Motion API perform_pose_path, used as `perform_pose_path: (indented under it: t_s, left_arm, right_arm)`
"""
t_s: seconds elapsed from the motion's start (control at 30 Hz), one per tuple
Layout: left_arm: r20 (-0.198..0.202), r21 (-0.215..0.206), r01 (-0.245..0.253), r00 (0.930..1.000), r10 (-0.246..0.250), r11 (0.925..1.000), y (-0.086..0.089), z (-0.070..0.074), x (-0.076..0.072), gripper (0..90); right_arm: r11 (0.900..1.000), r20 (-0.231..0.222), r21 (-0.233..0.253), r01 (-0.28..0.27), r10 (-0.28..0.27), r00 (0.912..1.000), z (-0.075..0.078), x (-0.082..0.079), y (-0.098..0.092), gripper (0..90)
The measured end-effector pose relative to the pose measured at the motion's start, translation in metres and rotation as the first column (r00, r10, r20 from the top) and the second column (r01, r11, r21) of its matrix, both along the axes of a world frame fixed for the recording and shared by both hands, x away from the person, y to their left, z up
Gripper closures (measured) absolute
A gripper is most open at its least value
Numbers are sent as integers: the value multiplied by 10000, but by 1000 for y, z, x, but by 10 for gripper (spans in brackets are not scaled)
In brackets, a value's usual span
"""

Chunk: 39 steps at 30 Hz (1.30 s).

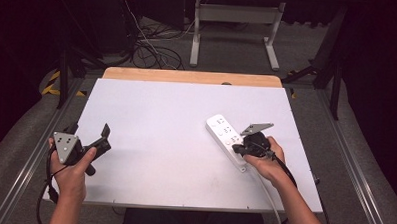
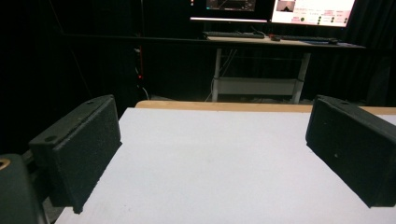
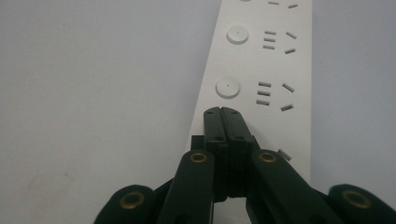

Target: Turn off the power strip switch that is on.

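A white power strip (image 1: 222, 130) lies at an angle on the right part of the white table (image 1: 156, 120). Its white cord (image 1: 270, 199) runs back toward the table's front edge. My right gripper (image 1: 236, 149) is shut with nothing between its jaws, and its tips rest over the strip's near end. In the right gripper view the closed gripper (image 3: 227, 113) sits on the power strip (image 3: 261, 60), just below a round button (image 3: 227, 87) and its socket slots. My left gripper (image 1: 90, 132) is held at the table's left front edge, open. Its pads (image 2: 88, 149) stand far apart over bare table.
A wooden strip (image 1: 187, 76) borders the table's far edge. Beyond it on the floor are a white desk frame (image 1: 235, 15) and tangled cables (image 1: 153, 50). Monitors (image 2: 308, 9) on a desk glow in the left gripper view. Metal rails (image 1: 30, 156) flank the table.
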<state>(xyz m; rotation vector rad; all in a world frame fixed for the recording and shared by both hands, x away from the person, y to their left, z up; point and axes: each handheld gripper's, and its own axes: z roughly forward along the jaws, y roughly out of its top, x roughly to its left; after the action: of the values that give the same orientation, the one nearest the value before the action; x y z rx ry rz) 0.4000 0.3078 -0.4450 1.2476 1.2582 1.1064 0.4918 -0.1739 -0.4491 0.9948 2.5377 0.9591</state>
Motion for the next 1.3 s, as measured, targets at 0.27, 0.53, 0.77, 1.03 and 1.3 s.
perform_pose_path:
  t_s: [0.27,0.53,0.77,1.03,1.3]
  left_arm:
    - [3,2,2,10000,-2,10000,0,0,0,38]
    - [8,-25,5,10000,-5,10000,0,0,1,38]
    - [-23,23,-3,10000,3,10000,0,0,0,38]
    - [-32,28,-7,10000,7,10000,1,0,0,38]
    - [-20,9,0,10000,0,10000,0,0,0,38]
  right_arm:
    - [10000,10,42,7,-7,10000,0,0,0,900]
    - [9951,409,954,265,-305,9987,9,1,-11,900]
    - [9707,1509,2391,228,-603,9867,25,-3,-32,900]
    - [9166,2746,3996,153,-1356,9519,38,-14,-57,900]
    - [8736,3455,4865,108,-2038,9160,40,-23,-80,900]
